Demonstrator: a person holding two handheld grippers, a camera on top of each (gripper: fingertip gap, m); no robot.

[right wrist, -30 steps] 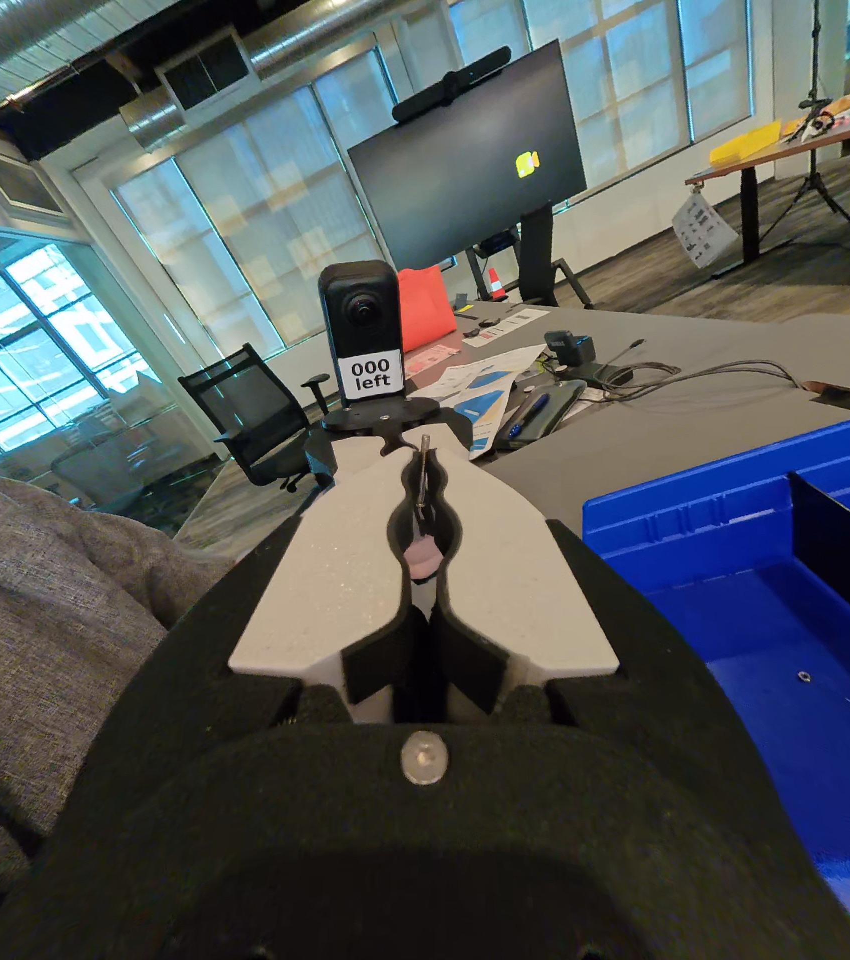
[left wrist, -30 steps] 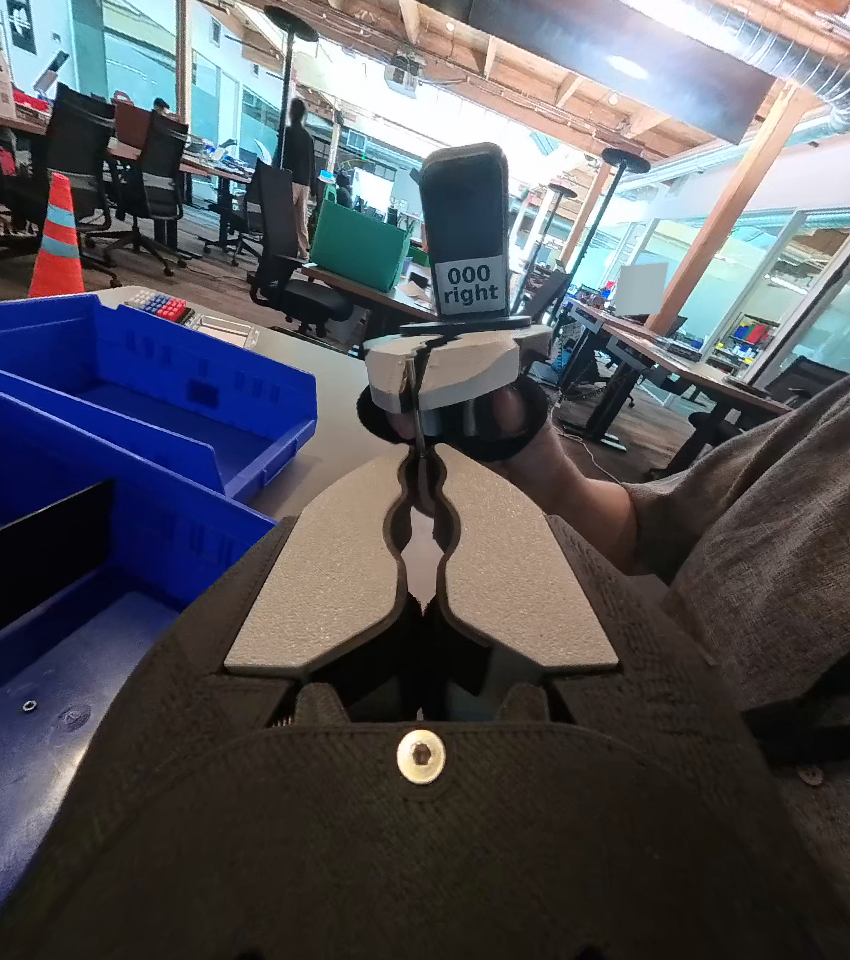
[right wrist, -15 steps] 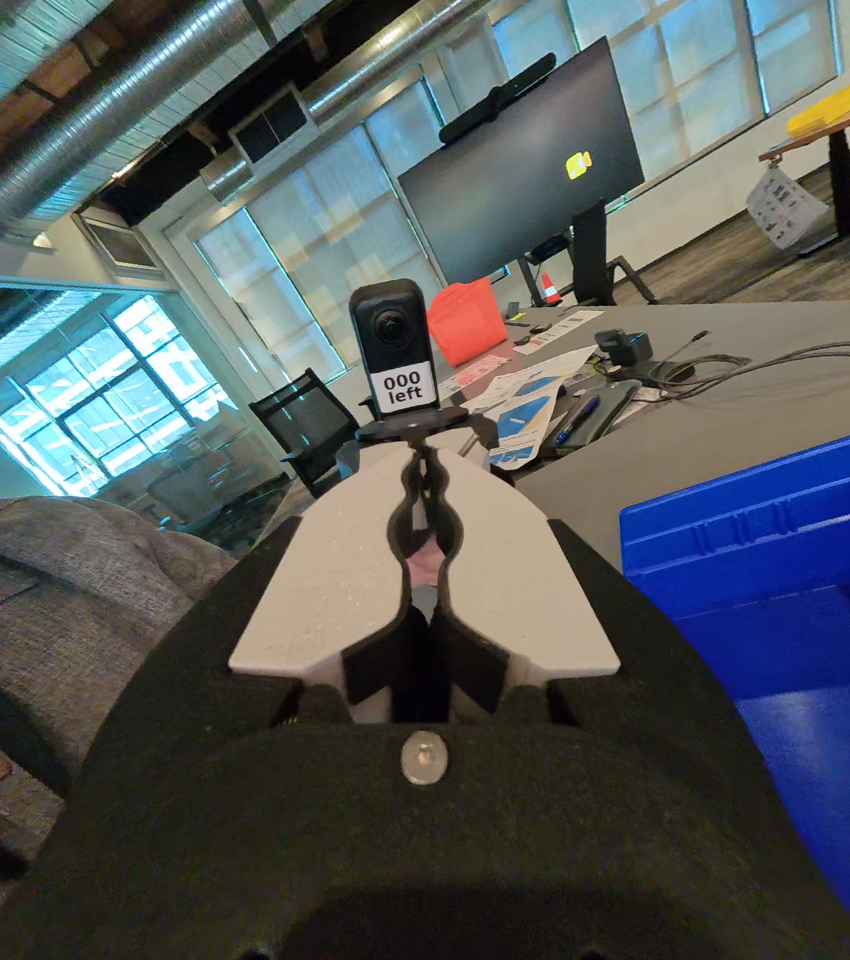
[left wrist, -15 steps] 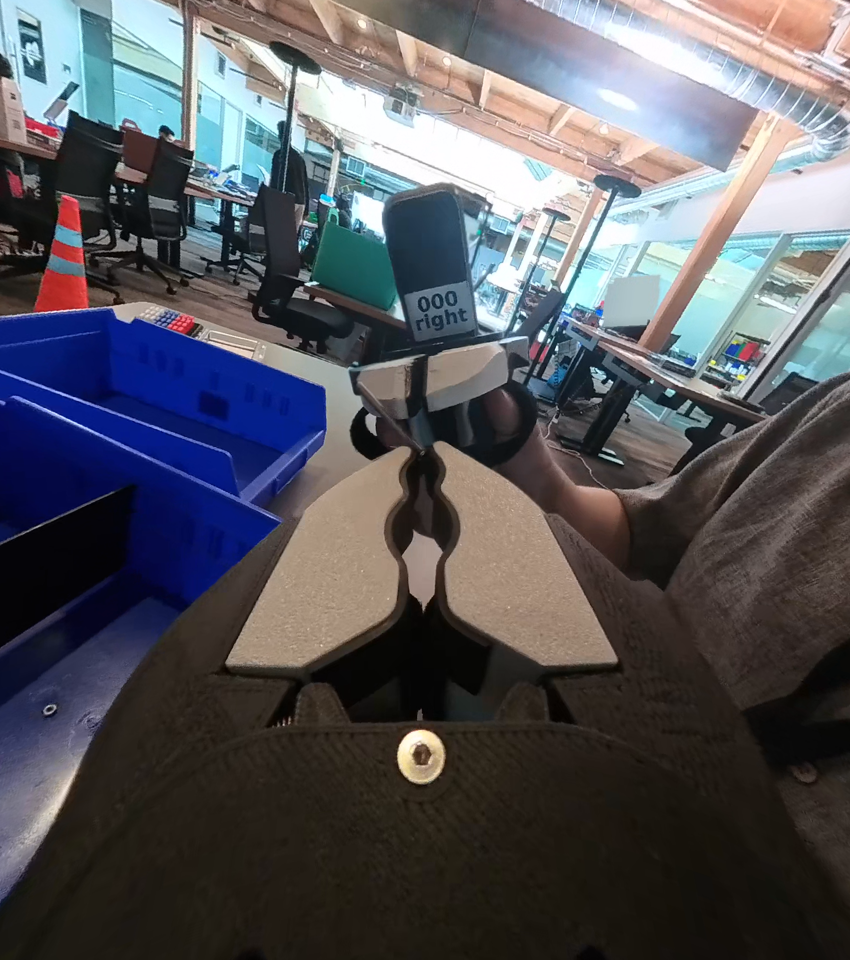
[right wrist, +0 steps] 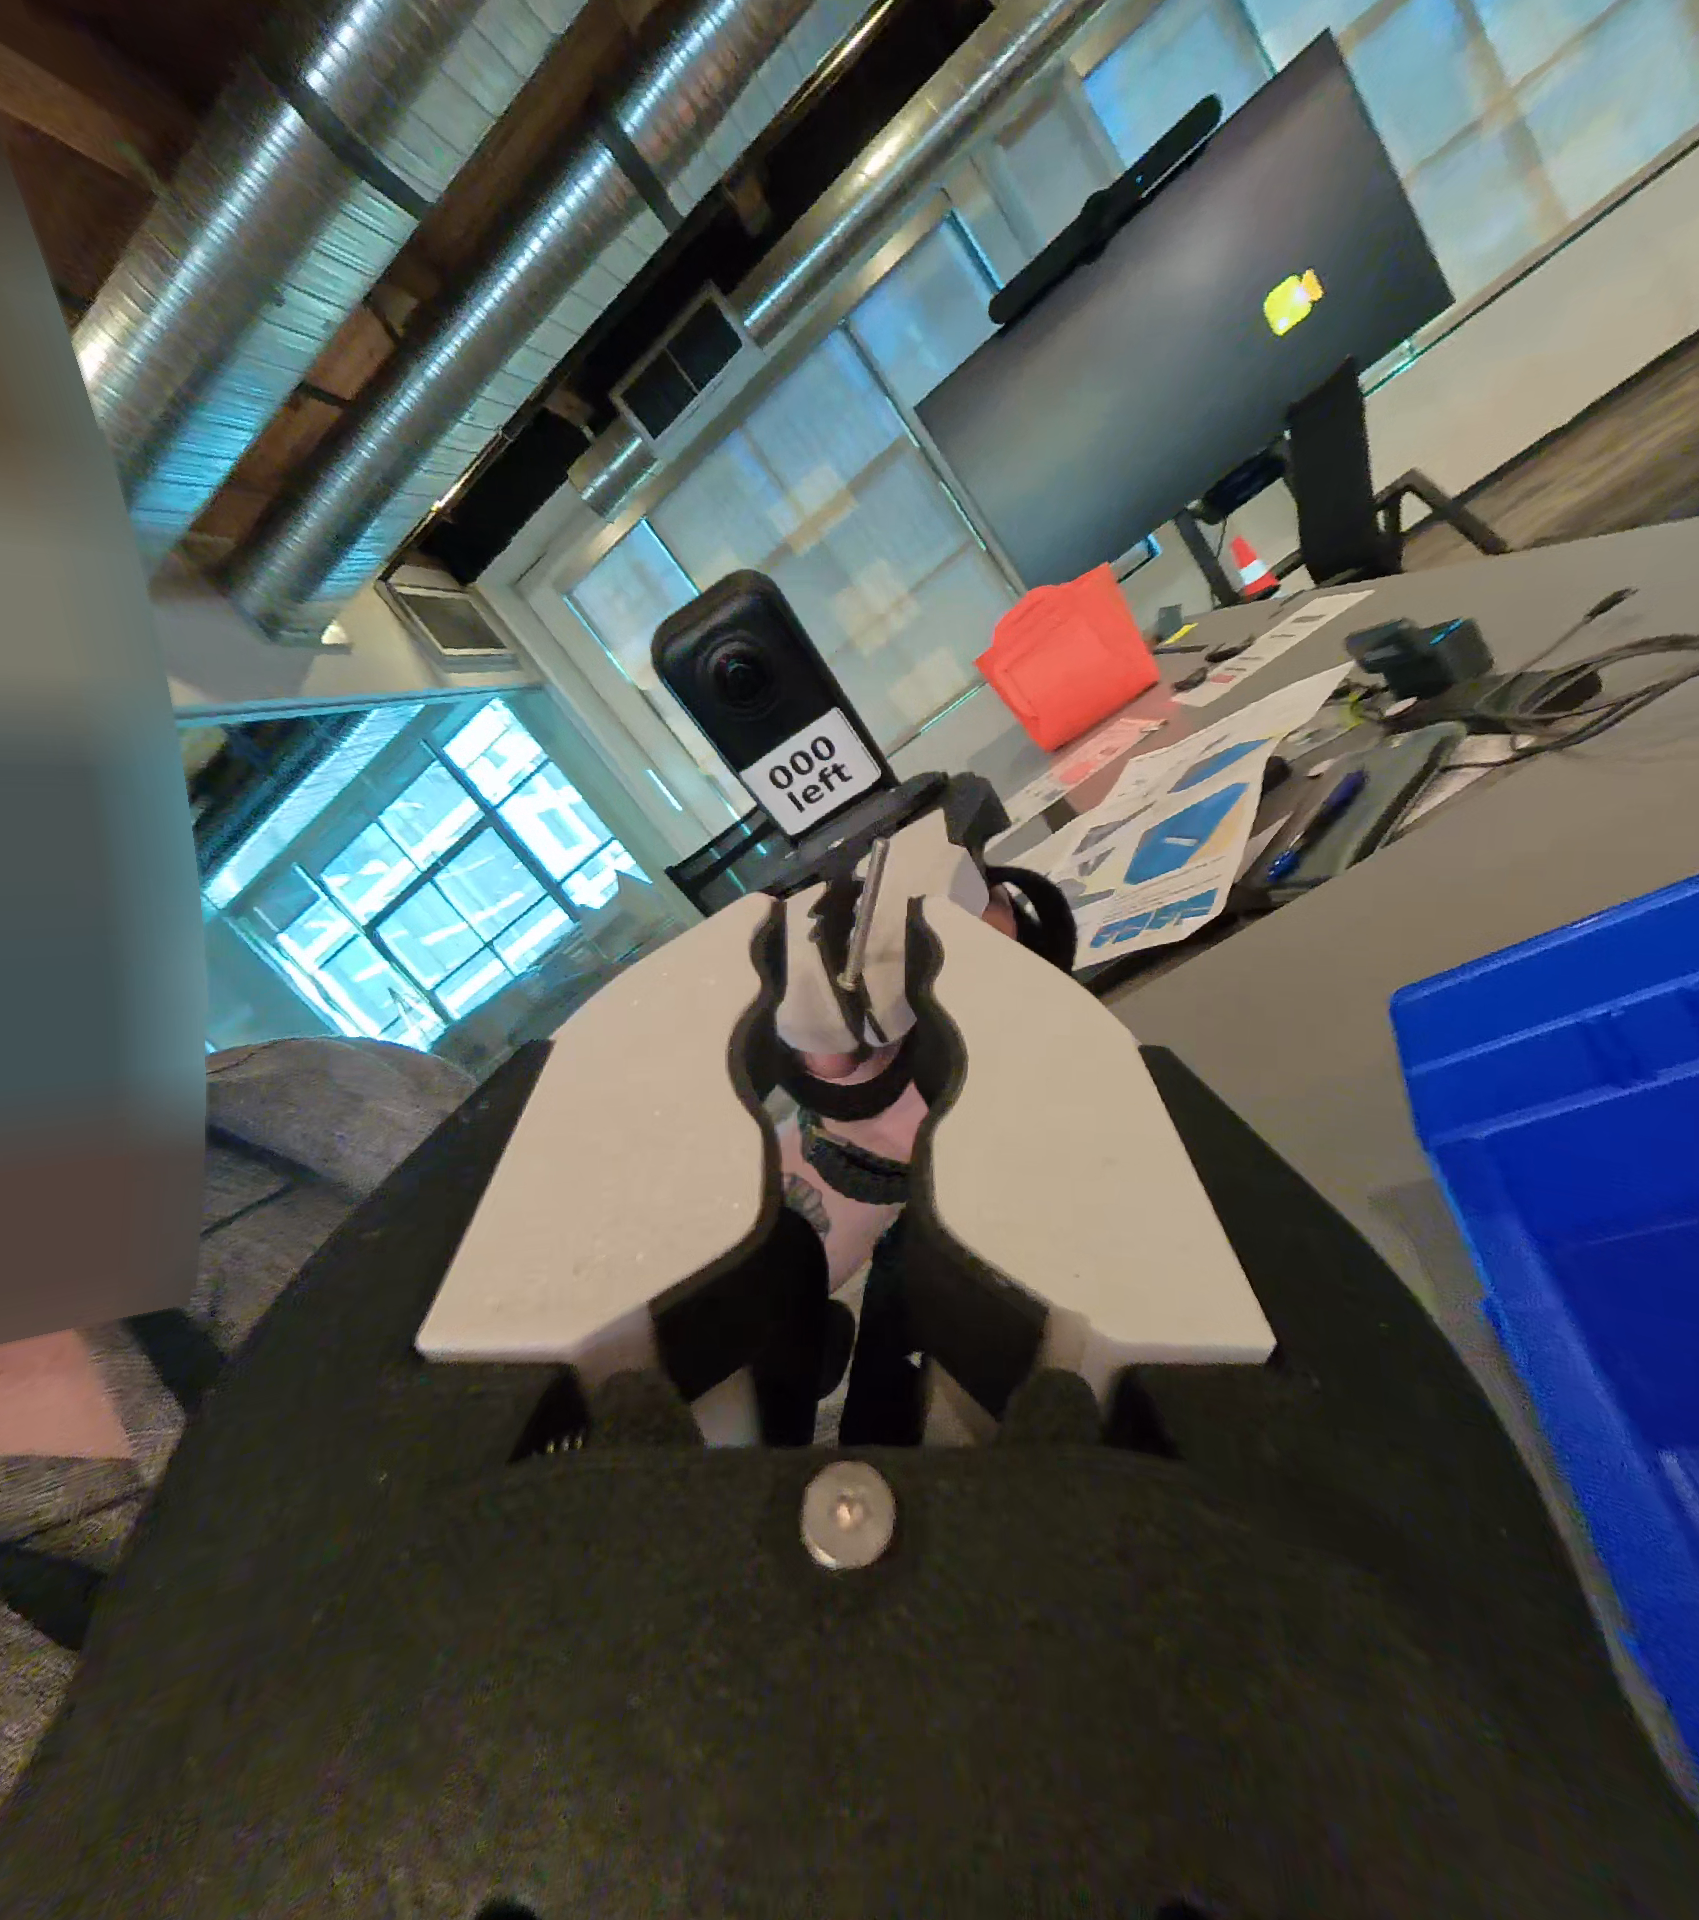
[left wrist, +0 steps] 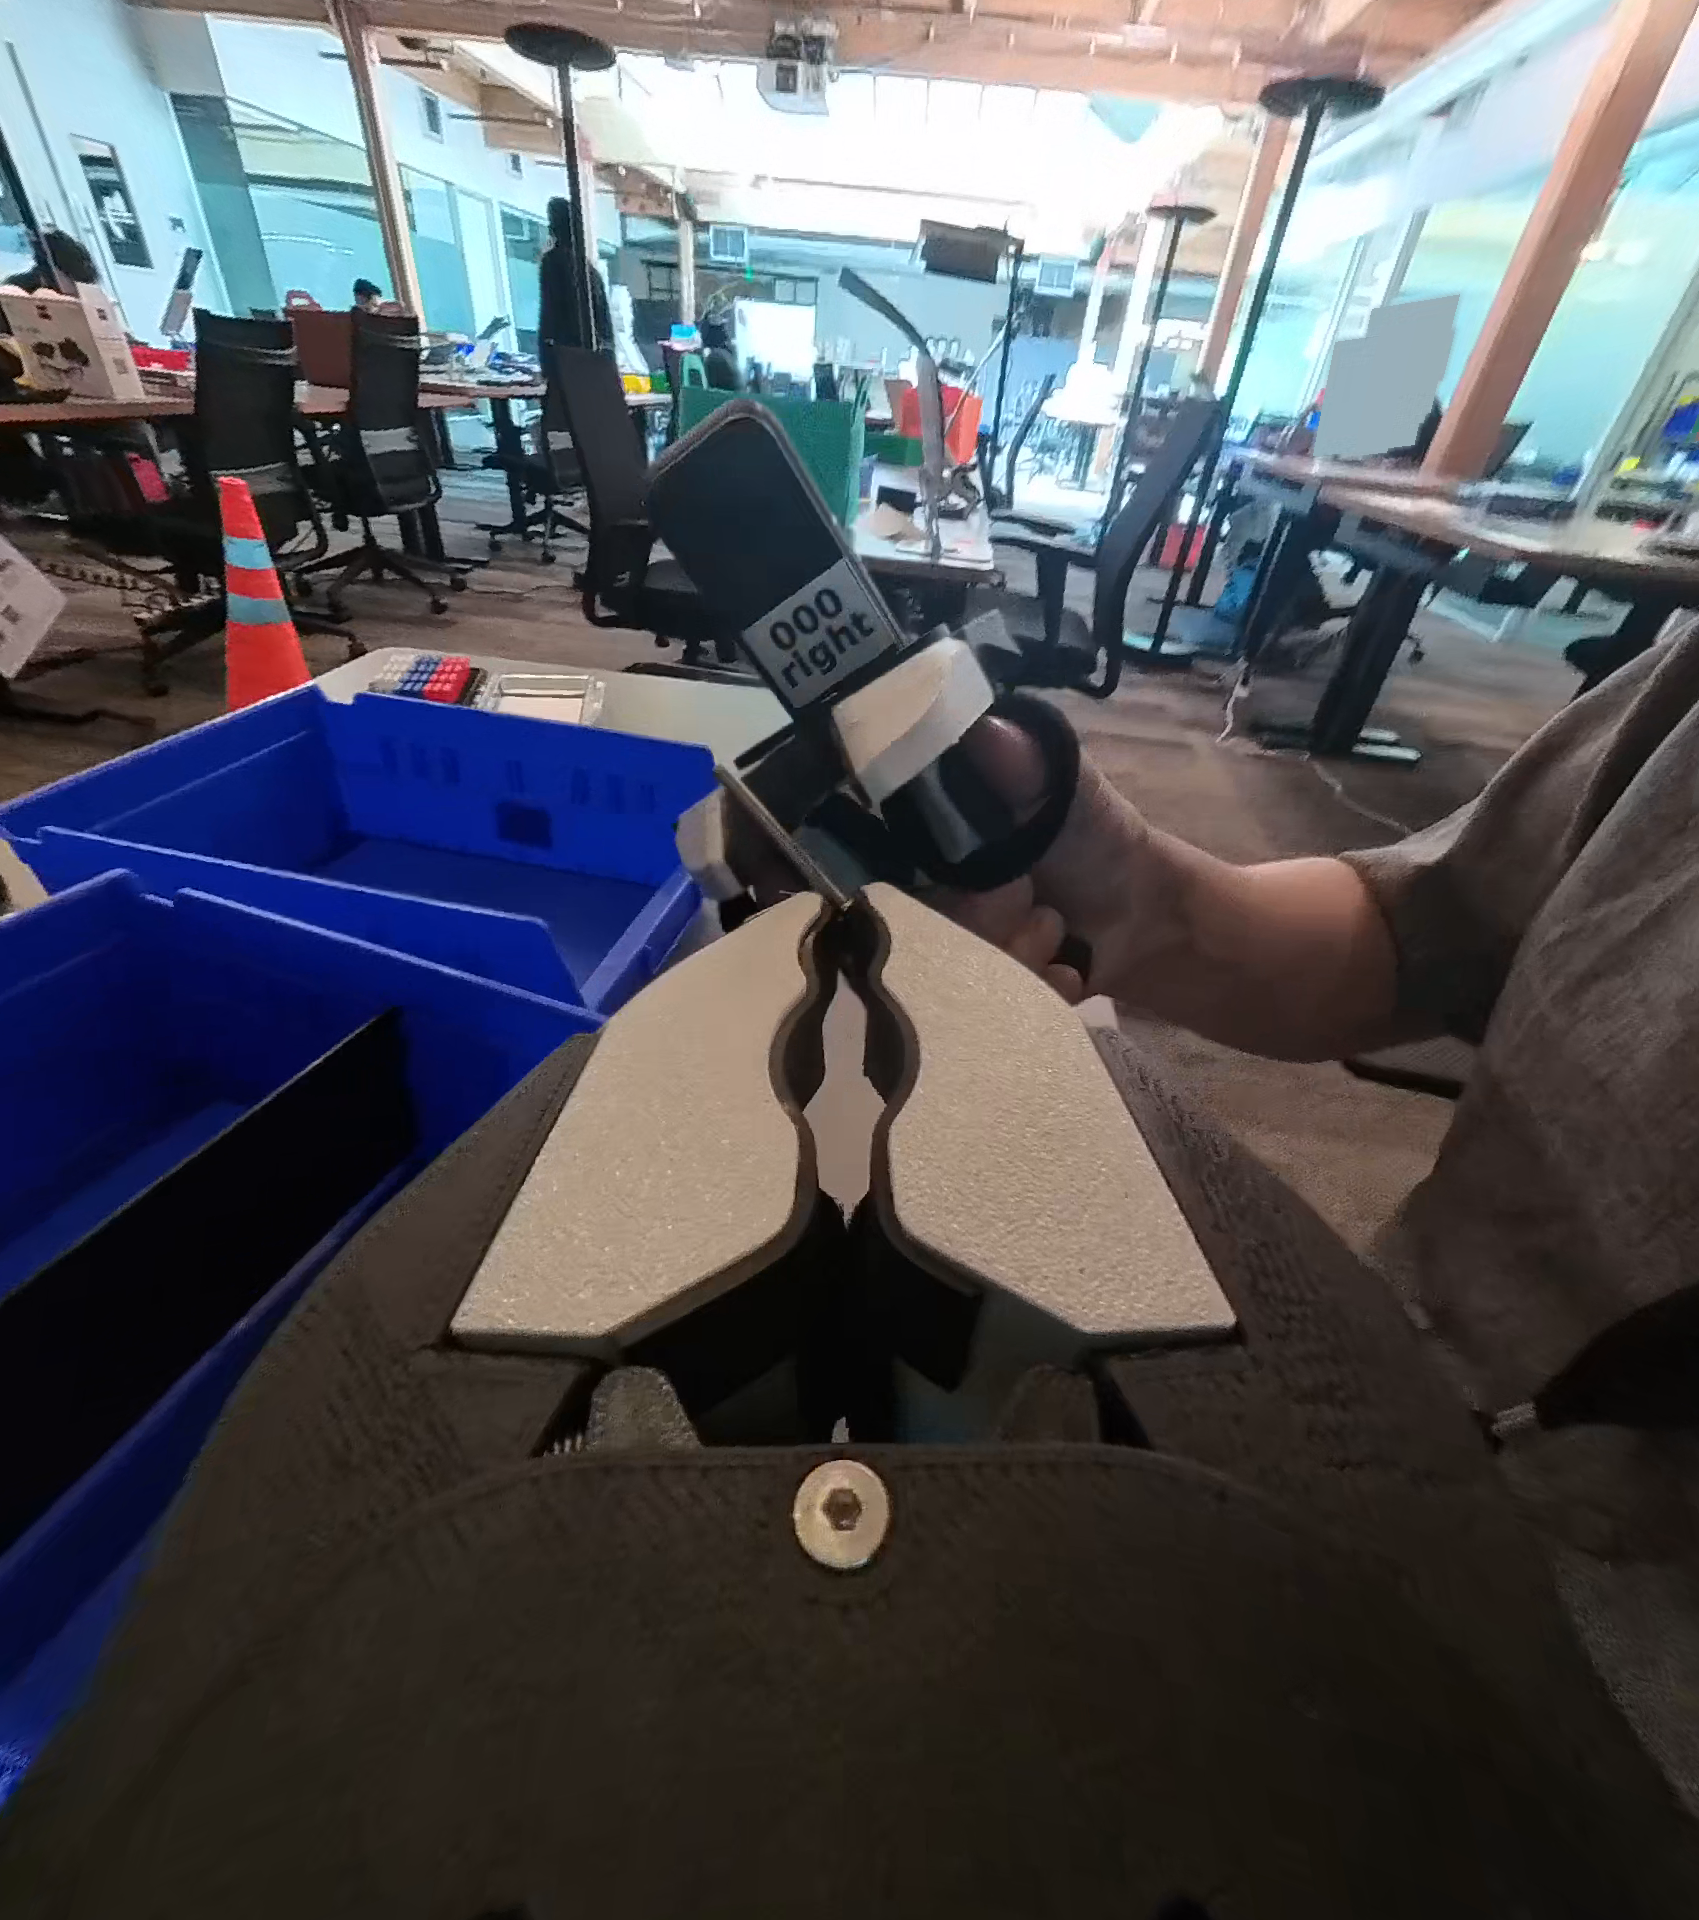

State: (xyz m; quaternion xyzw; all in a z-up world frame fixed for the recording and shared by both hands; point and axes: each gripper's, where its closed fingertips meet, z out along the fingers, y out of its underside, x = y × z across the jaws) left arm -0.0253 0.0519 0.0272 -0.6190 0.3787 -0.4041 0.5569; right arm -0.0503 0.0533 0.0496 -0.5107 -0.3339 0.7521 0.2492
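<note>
Metal, thin and grey, a pin (left wrist: pixel 785 840) is pinched at the closed tips of the left gripper (left wrist: pixel 842 914), while the right gripper (right wrist: pixel 845 914), jaws slightly parted, is held empty opposite, the pin's free end between its tips, blue bins (left wrist: pixel 201 997) alongside.

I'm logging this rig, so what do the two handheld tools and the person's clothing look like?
Each tool has pale grey, wavy-edged fingers on a textured black body with a silver hex bolt. The right tool and left tool each carry a black camera bearing a white label. The sleeve is grey knit.
</note>
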